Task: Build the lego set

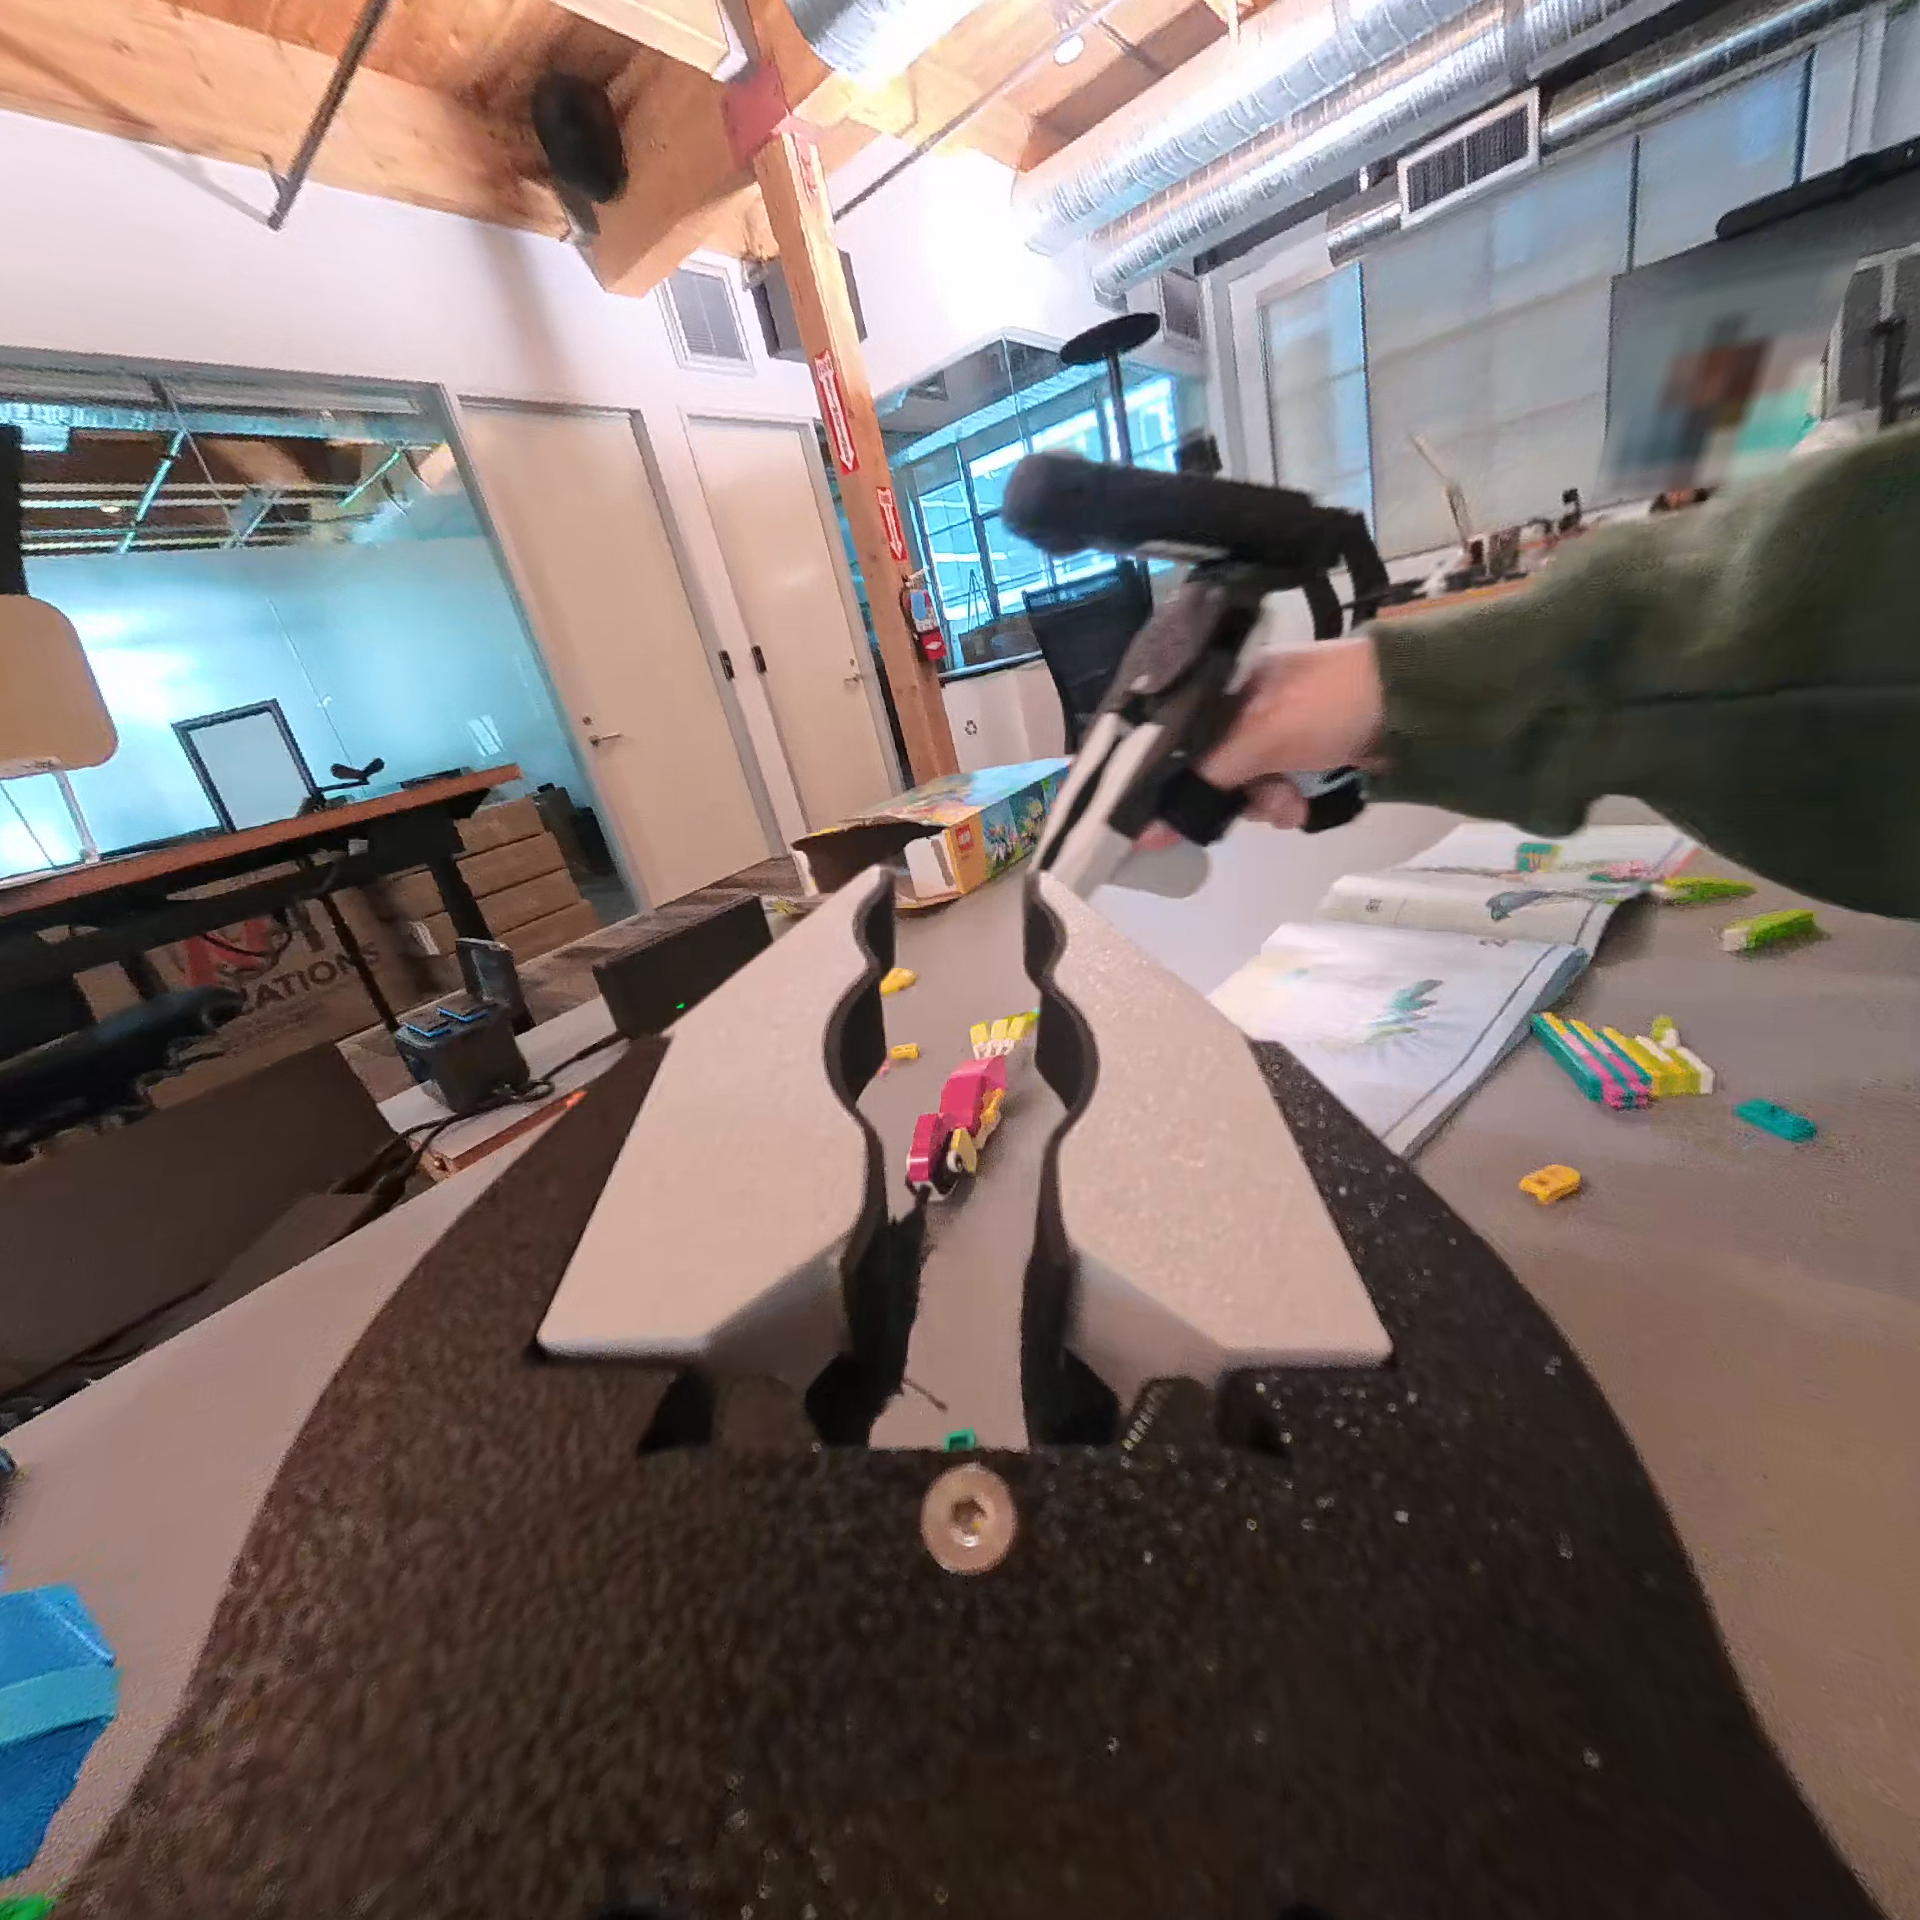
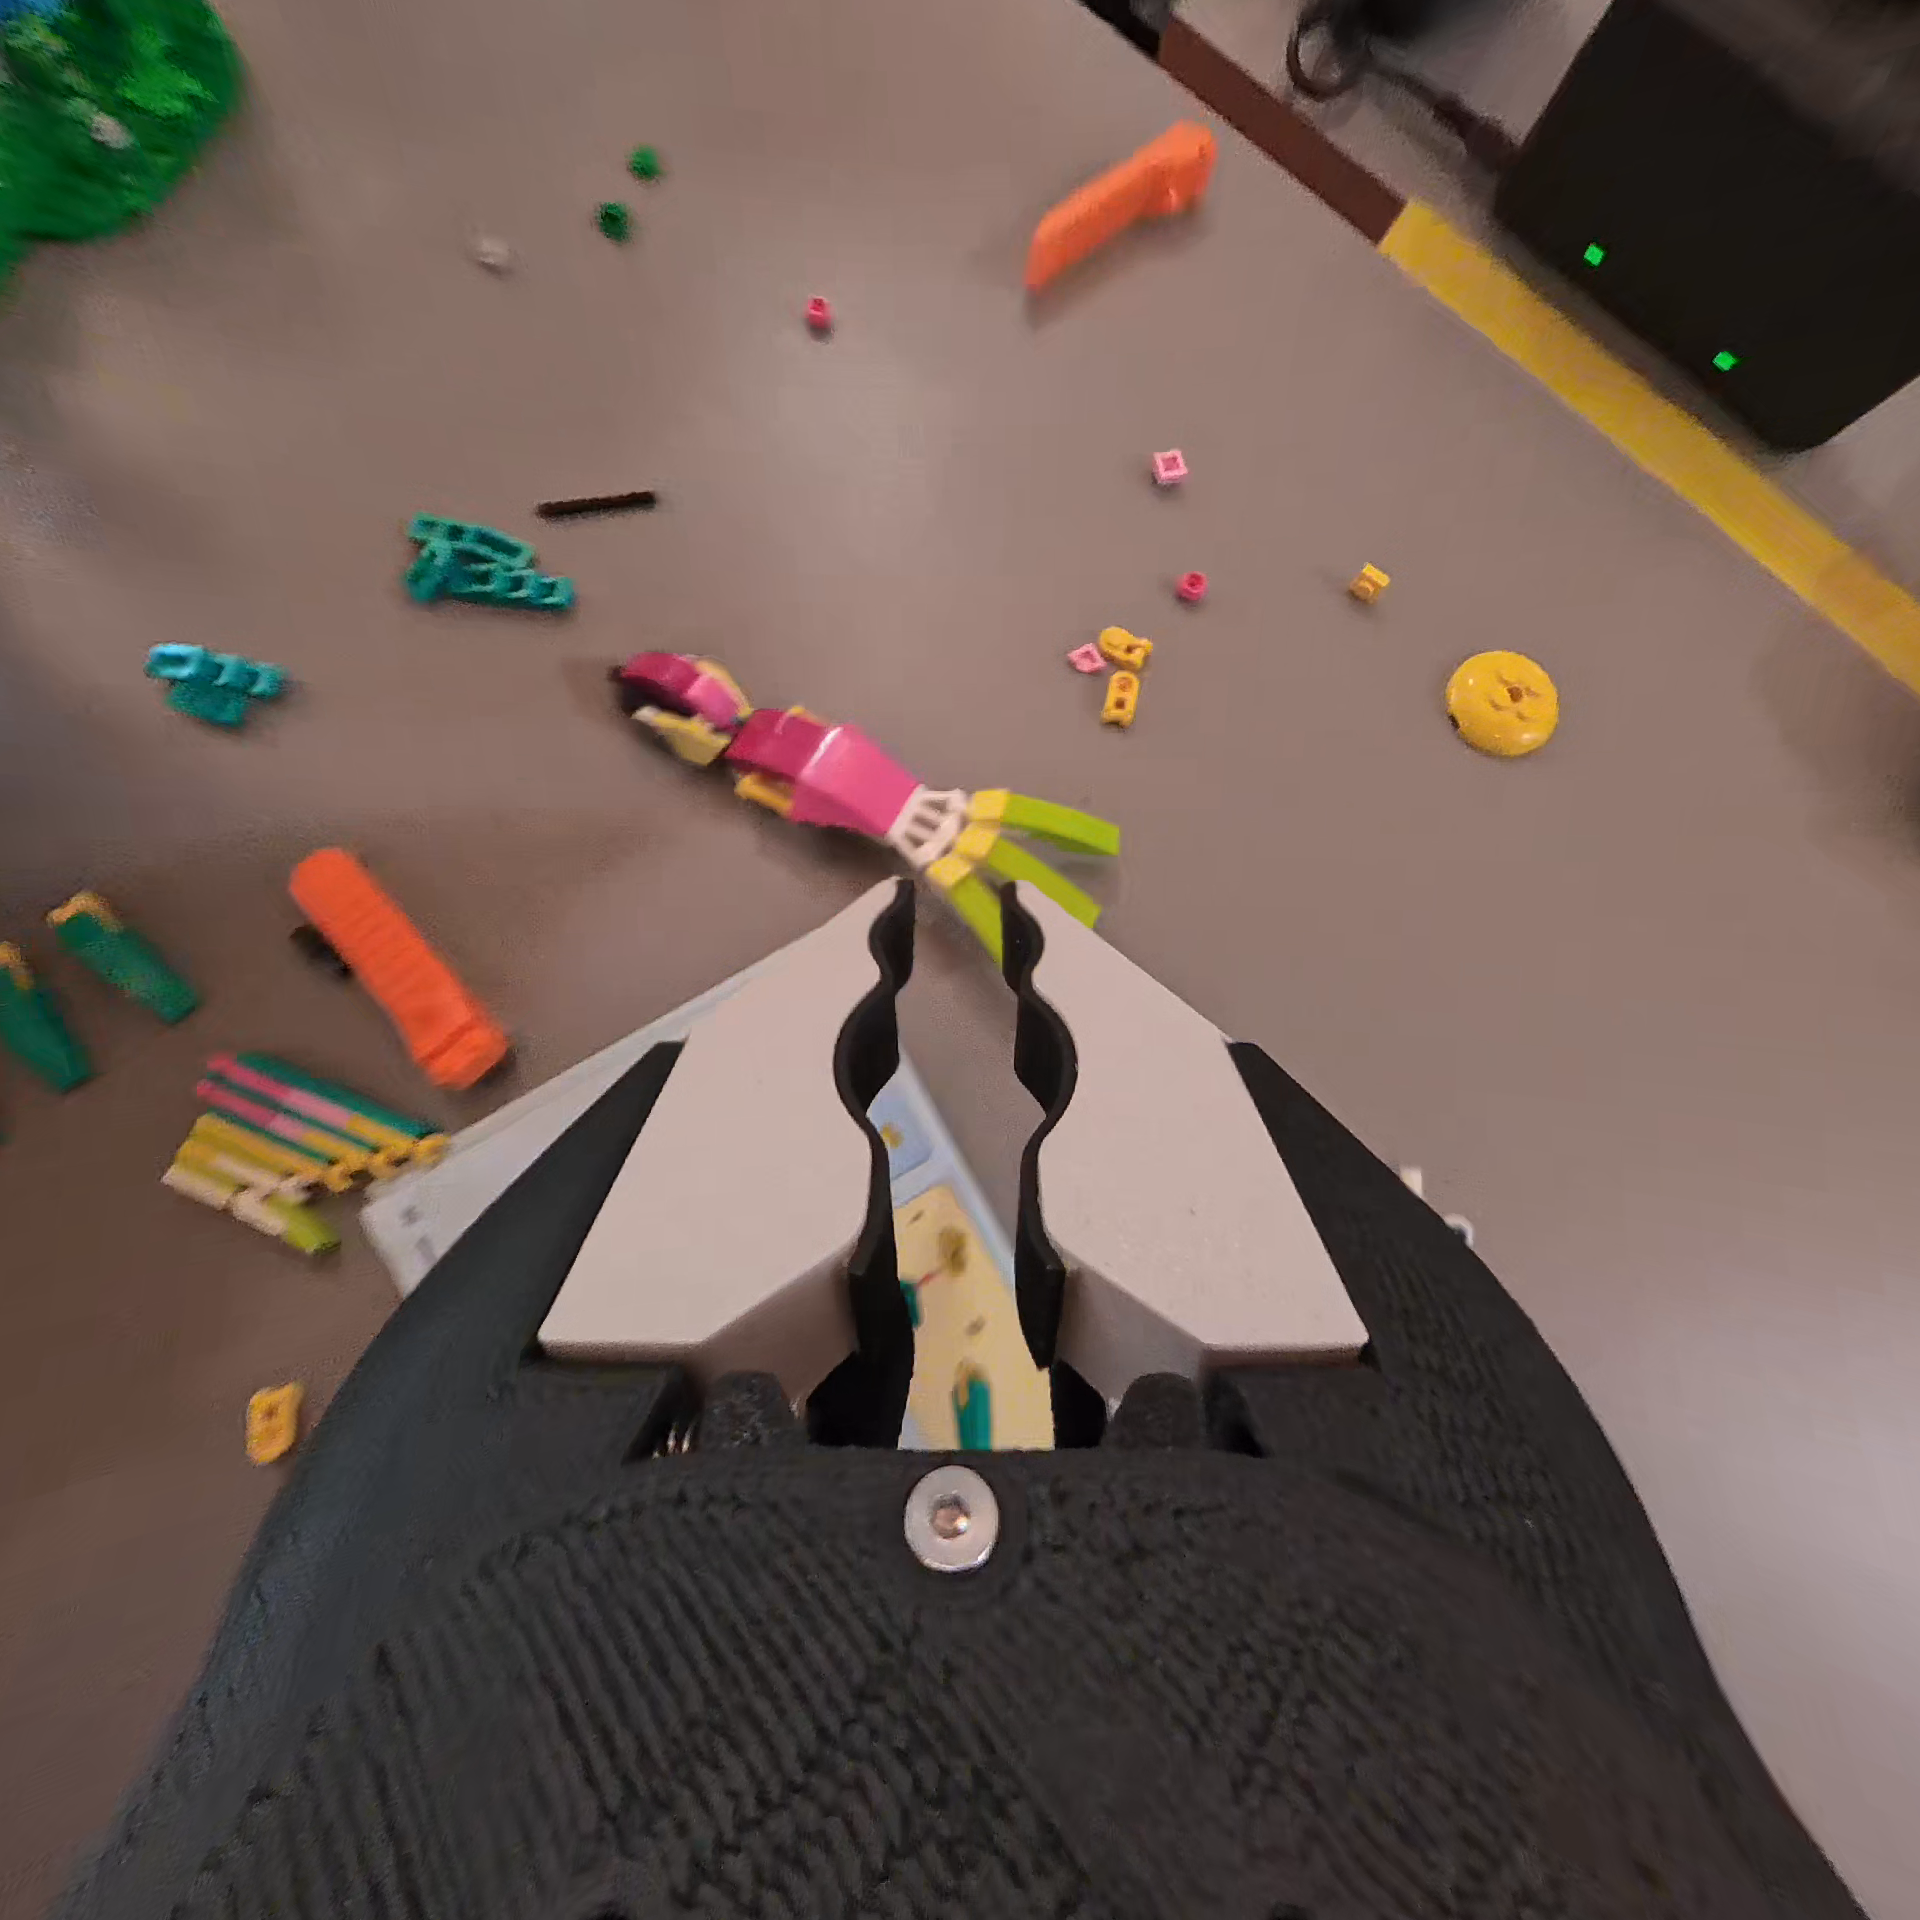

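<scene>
A pink lego bird body [image 2: 821,769] with a white joint and lime-green tail feathers [image 2: 1049,831] lies on the grey table [image 2: 1351,1039]. In the left wrist view the pink bird [image 1: 956,1127] lies on the table seen between my left fingers. My left gripper [image 1: 961,888] is open and empty, held above the table. My right gripper [image 2: 956,899] is open and empty, its tips just short of the tail feathers. It also shows in the left wrist view [image 1: 1060,862], held by a hand in a green sleeve.
An open instruction booklet [image 1: 1434,966] and a lego box [image 1: 966,831] lie on the table. A striped wing assembly [image 2: 301,1143], two orange pieces [image 2: 400,966], teal pieces [image 2: 478,566], a yellow disc [image 2: 1501,701] and small loose bricks are scattered. A black box [image 2: 1714,208] stands beyond the table's edge. From either gripper's tips it is about 15 cm to the striped wing assembly [image 2: 301,1143].
</scene>
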Motion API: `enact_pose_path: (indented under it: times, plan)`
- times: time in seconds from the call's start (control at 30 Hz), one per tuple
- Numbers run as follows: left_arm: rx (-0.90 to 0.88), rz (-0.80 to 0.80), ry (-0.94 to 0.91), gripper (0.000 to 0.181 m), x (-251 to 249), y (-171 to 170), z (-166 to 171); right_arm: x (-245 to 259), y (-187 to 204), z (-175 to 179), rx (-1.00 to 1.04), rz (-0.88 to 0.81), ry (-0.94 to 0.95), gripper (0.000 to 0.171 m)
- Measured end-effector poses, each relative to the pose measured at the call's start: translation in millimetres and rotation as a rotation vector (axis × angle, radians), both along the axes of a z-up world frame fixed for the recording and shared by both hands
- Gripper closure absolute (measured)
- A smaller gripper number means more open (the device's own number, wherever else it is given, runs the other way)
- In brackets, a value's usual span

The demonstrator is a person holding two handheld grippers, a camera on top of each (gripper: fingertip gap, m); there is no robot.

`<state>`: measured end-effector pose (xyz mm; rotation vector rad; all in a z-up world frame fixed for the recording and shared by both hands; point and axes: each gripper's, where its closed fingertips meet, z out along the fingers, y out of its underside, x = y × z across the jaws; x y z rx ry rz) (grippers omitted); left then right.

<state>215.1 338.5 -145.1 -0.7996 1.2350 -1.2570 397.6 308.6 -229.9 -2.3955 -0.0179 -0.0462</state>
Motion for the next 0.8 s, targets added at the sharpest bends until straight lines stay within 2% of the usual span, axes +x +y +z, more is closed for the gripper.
enact_pose_path:
  times: [0.03, 0.23, 0.37, 0.47, 0.53, 0.6, 0.67, 0.73, 0.8]
  plan:
    - [0.013, 0.0, 0.006, 0.161, 1, -1, -2, 8, 9, -6, -0.018, -0.004, 0.029, 0.155]
    - [0.067, 0.001, 0.035, 0.161, 5, -5, -9, 43, 57, -42, -0.093, -0.057, 0.127, 0.147]
    - [0.077, 0.013, 0.038, 0.161, 5, -3, -9, 50, 68, -58, -0.146, -0.062, 0.119, 0.146]
    - [0.064, 0.015, 0.042, 0.161, 5, 0, -9, 52, 67, -60, -0.179, -0.044, 0.075, 0.15]
    - [0.056, 0.016, 0.045, 0.161, 5, 1, -10, 50, 68, -61, -0.179, -0.026, 0.063, 0.164]
    - [0.051, 0.018, 0.046, 0.161, 5, 2, -9, 48, 67, -61, -0.185, -0.011, 0.043, 0.165]
    - [0.042, 0.016, 0.045, 0.161, 4, 3, -9, 37, 67, -50, -0.141, 0.053, 0.002, 0.165]
    - [0.022, 0.005, 0.044, 0.161, 4, 3, -7, 8, 66, -22, -0.009, 0.192, -0.077, 0.165]
    - [-0.014, -0.036, 0.056, 0.16, 4, -1, -6, -24, 56, 10, 0.128, 0.344, -0.311, 0.165]
